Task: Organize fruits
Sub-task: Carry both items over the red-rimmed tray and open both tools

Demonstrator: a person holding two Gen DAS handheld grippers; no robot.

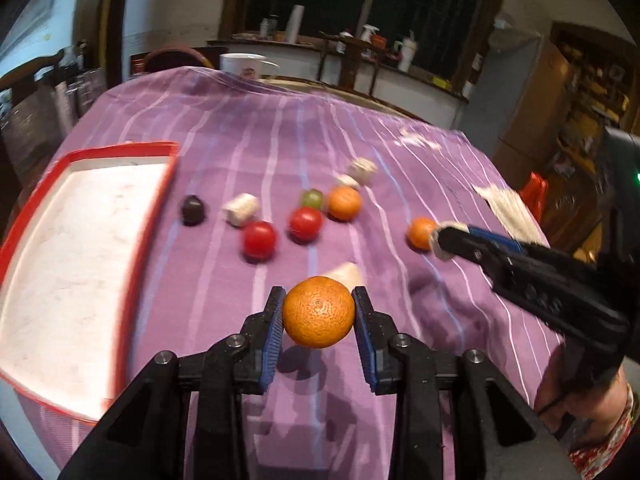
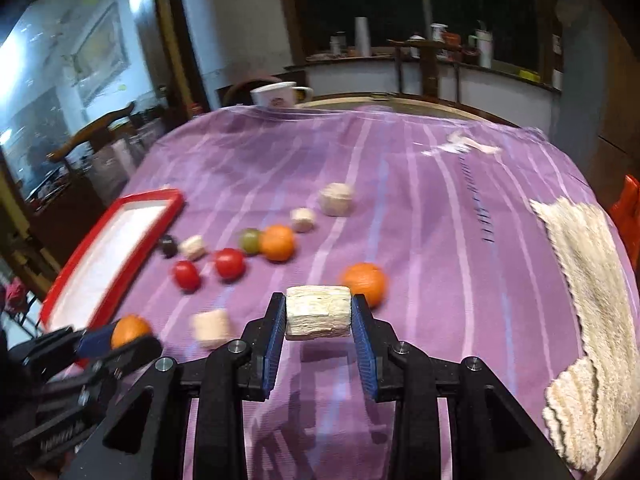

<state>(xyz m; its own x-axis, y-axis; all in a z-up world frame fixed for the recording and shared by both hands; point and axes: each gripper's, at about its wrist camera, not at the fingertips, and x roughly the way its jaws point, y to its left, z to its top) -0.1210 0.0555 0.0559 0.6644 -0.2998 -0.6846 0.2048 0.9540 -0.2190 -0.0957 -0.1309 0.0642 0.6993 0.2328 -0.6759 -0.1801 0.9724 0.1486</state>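
Observation:
My left gripper (image 1: 319, 300) is shut on an orange (image 1: 319, 312) and holds it above the purple striped cloth (image 1: 280, 140). My right gripper (image 2: 319, 306) is shut on a pale beige block (image 2: 319, 312), also lifted off the cloth. On the cloth lie two red tomatoes (image 1: 259, 240) (image 1: 306, 224), a green grape (image 1: 312, 199), two more oranges (image 1: 345, 203) (image 1: 421, 233), a dark fruit (image 1: 193, 210) and several beige blocks (image 1: 241, 209). A red-rimmed white tray (image 1: 156, 216) sits at the left. The right gripper shows in the left wrist view (image 1: 440, 242).
A cream knitted mat (image 2: 580, 280) lies at the cloth's right edge. A white mug (image 2: 276, 94) stands at the far edge of the table. A counter with bottles is behind. An orange chair (image 2: 628, 208) is at the right.

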